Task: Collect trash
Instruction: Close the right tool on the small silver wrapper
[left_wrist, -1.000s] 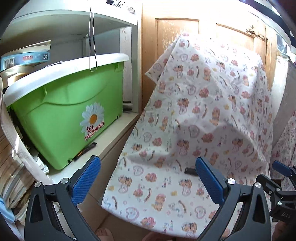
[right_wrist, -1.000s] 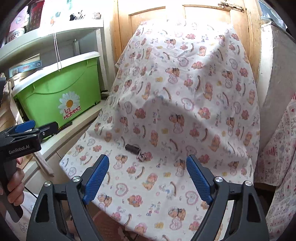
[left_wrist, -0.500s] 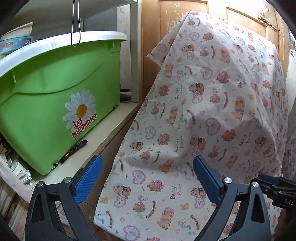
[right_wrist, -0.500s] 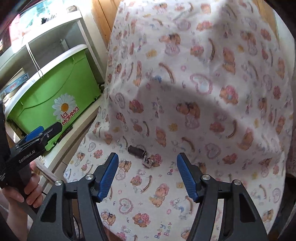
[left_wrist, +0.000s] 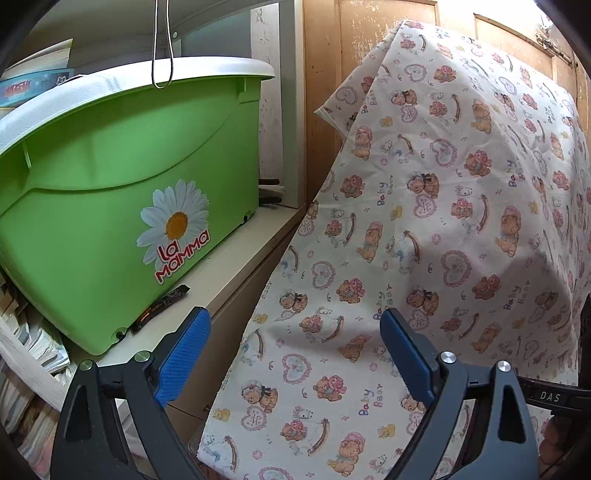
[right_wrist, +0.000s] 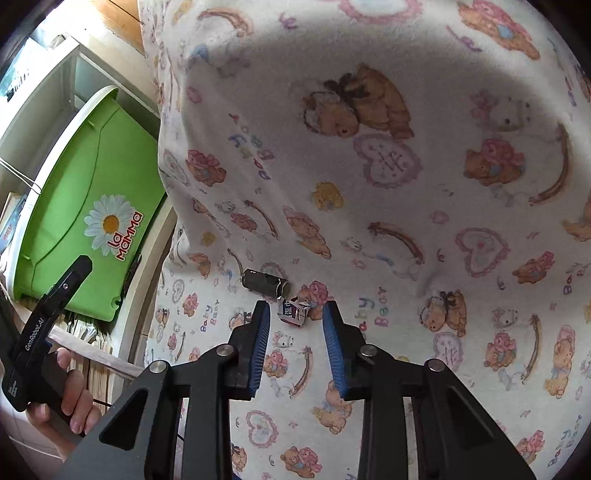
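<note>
A small crumpled wrapper (right_wrist: 293, 312) lies on the teddy-bear print sheet (right_wrist: 369, 184), just in front of a dark cylindrical piece (right_wrist: 265, 283). My right gripper (right_wrist: 295, 314) is open, with its two blue pads either side of the wrapper and close to it, not touching. My left gripper (left_wrist: 291, 328) is open and empty, held off to the left in front of the sheet (left_wrist: 424, 240). It also shows at the left of the right wrist view (right_wrist: 51, 306), held in a hand. A dark flat wrapper (left_wrist: 160, 304) lies on the shelf beside the green box.
A green "La Mamma" box (left_wrist: 122, 206) with a white lid stands on a pale shelf (left_wrist: 236, 266) to the left; it also shows in the right wrist view (right_wrist: 92, 214). A wooden door (left_wrist: 369, 44) is behind the sheet. Stacked papers (left_wrist: 33, 350) sit lower left.
My right gripper has moved in close to the sheet and narrowed, so its pads now flank the crumpled wrapper. My left gripper has drifted left and a little nearer the green box.
</note>
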